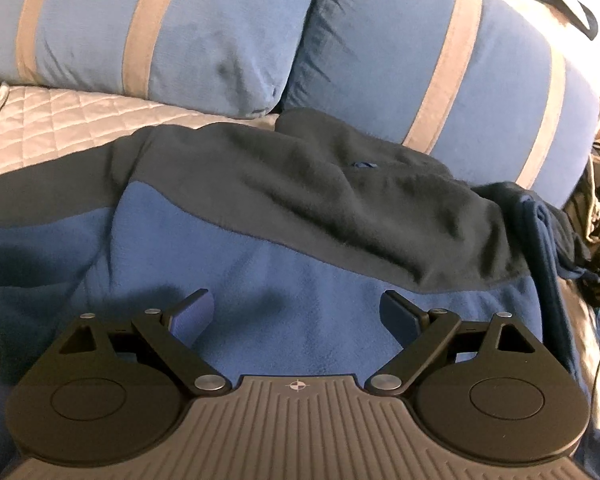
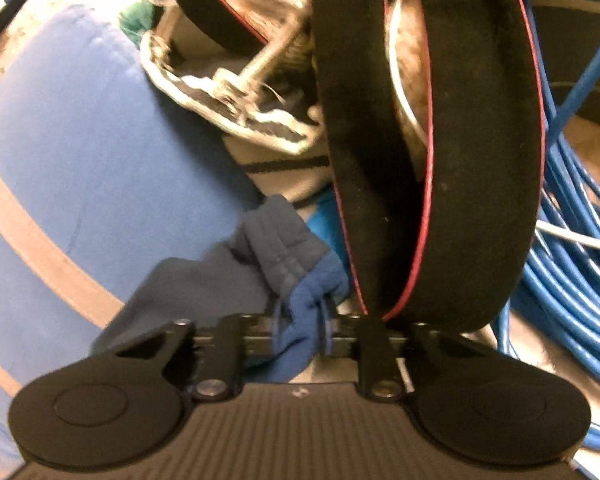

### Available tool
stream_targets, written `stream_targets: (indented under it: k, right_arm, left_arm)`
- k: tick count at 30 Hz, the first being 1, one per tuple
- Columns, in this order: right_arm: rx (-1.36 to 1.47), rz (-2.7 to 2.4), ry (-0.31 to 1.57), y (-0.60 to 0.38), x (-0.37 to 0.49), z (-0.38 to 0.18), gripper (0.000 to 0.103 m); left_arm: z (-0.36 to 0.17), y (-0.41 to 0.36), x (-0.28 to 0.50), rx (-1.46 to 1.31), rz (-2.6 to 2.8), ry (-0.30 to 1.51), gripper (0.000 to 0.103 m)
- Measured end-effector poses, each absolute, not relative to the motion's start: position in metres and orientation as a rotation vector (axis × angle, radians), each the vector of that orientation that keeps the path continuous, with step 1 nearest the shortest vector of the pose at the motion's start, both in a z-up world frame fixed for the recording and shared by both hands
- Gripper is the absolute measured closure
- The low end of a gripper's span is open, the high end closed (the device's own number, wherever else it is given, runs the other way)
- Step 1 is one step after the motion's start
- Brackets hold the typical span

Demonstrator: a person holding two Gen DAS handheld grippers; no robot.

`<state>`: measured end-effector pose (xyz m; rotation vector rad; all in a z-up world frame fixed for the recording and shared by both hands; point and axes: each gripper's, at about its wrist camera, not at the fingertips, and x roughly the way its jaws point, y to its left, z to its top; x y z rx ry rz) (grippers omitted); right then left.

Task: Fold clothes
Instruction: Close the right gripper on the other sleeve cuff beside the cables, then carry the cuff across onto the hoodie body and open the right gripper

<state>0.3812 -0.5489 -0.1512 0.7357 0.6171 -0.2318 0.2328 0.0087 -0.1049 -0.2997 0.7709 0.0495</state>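
A two-tone fleece garment point(image 1: 284, 248), mid blue with a dark navy upper part, lies spread on the bed in the left wrist view. My left gripper point(image 1: 297, 312) is open, just above the garment's blue part, holding nothing. In the right wrist view my right gripper point(image 2: 302, 320) is shut on a bunched end of the fleece garment point(image 2: 300, 300), at the bed's right side. That end looks like a sleeve cuff, blue and navy.
Two blue pillows with tan stripes point(image 1: 440, 80) lie behind the garment on a quilted white bedspread point(image 1: 52, 128). Beside the bed hang wide black straps with red edging point(image 2: 440, 160), next to coiled blue cables point(image 2: 572, 260) and a white patterned cloth point(image 2: 240, 112).
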Motion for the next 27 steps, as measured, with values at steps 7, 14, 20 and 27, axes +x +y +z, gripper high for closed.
stream_targets:
  k: [7,14,20,27]
  right_arm:
    - [0.521,-0.23,0.521,-0.551,0.351,-0.073,0.091]
    - [0.374,-0.285,0.419,-0.581,0.311,0.017,0.093]
    - [0.259,-0.325,0.347,-0.599,0.278,0.08,0.093]
    - [0.136,-0.225,0.348,-0.564,0.262,0.104,0.093]
  left_arm:
    - [-0.103,0.012,0.229,-0.322,0.051,0.756,0.012]
    - [-0.097,0.015,0.225,-0.349,0.044,0.729,0.012]
    - [-0.092,0.019,0.222,-0.379,0.038,0.703,0.012]
    - [-0.087,0.024,0.219,-0.405,0.039,0.667,0.012]
